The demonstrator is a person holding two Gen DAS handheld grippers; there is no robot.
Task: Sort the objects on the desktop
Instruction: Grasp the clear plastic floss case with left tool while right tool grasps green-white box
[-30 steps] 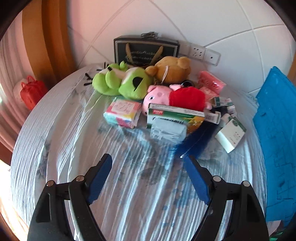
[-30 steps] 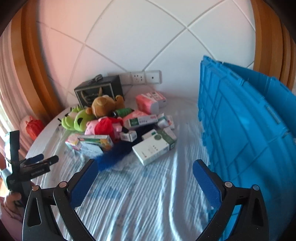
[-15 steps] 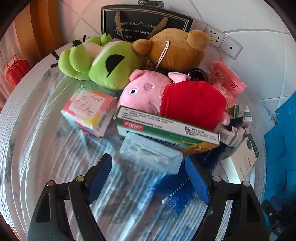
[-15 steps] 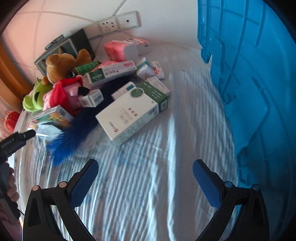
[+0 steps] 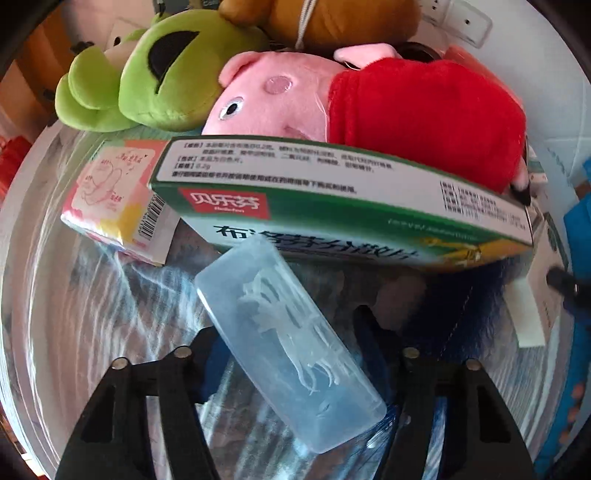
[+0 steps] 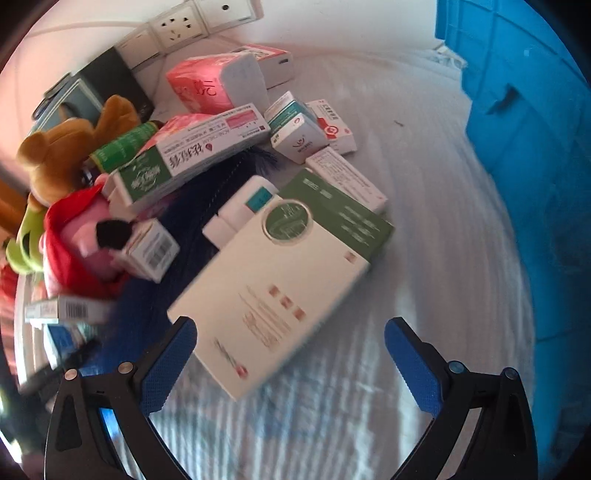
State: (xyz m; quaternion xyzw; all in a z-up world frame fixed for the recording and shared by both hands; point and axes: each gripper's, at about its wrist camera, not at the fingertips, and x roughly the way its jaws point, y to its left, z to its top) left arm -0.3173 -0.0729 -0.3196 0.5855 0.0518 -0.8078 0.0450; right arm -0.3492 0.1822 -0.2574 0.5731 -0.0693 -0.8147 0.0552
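Observation:
My left gripper (image 5: 291, 343) is open, its fingers on either side of a clear plastic box (image 5: 288, 339) of floss picks that lies on the striped cloth. Just behind the box leans a long green and white medicine carton (image 5: 332, 210). My right gripper (image 6: 290, 354) is open and empty, its fingers either side of the near corner of a large white and green carton (image 6: 280, 273). I cannot tell whether the fingers touch either object.
Behind the left gripper lie a pink pig plush in red (image 5: 369, 99), a green plush (image 5: 159, 70), a brown bear (image 5: 317, 18) and a pink tissue pack (image 5: 114, 199). In the right view, several small medicine boxes (image 6: 299, 136) sit behind the carton and a blue crate (image 6: 528, 129) stands at the right.
Both grippers have moved forward into the pile. The left one now straddles the clear box; the right one has reached the large white carton. Both stayed open.

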